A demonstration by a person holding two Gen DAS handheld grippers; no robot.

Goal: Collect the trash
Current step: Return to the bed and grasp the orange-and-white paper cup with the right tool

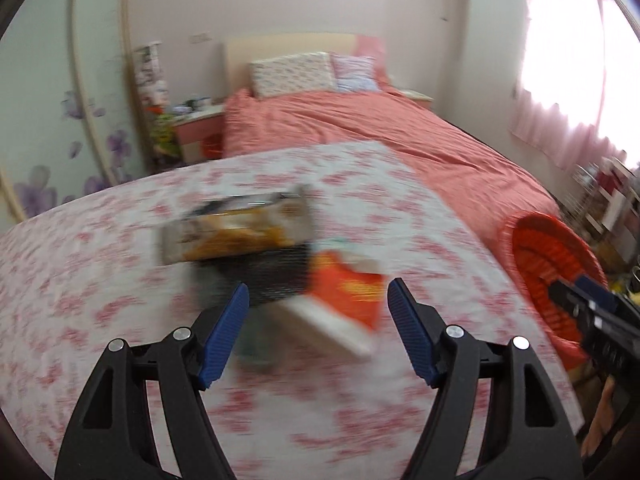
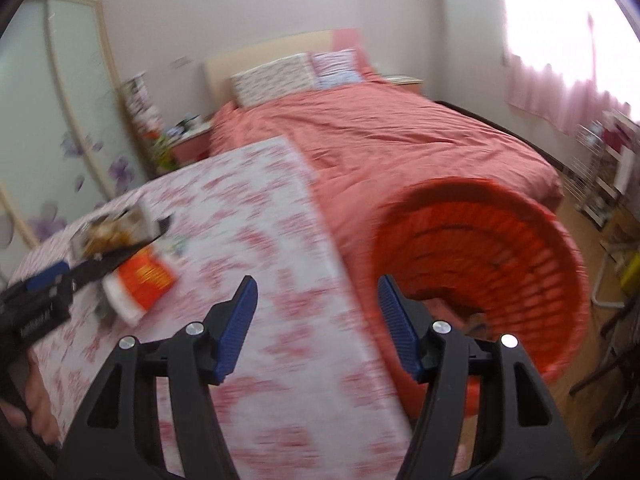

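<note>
Trash packets lie heaped on the floral-cloth table (image 1: 100,280), and we hang over them with both grippers empty.

Beside the table's right edge stands the orange basket (image 2: 520,240); something small and dark lies on its floor, too blurred to name. Near the table's middle sit the yellow snack bag (image 1: 236,228), a dark packet (image 1: 272,276) under it, and the red-and-white box (image 1: 344,304). Our left gripper (image 1: 318,336) gapes above the box, holding nothing; our right gripper (image 2: 318,326), also agape, straddles the table's edge. We judge a pick comes next: lower, close, carry to the basket.
</note>
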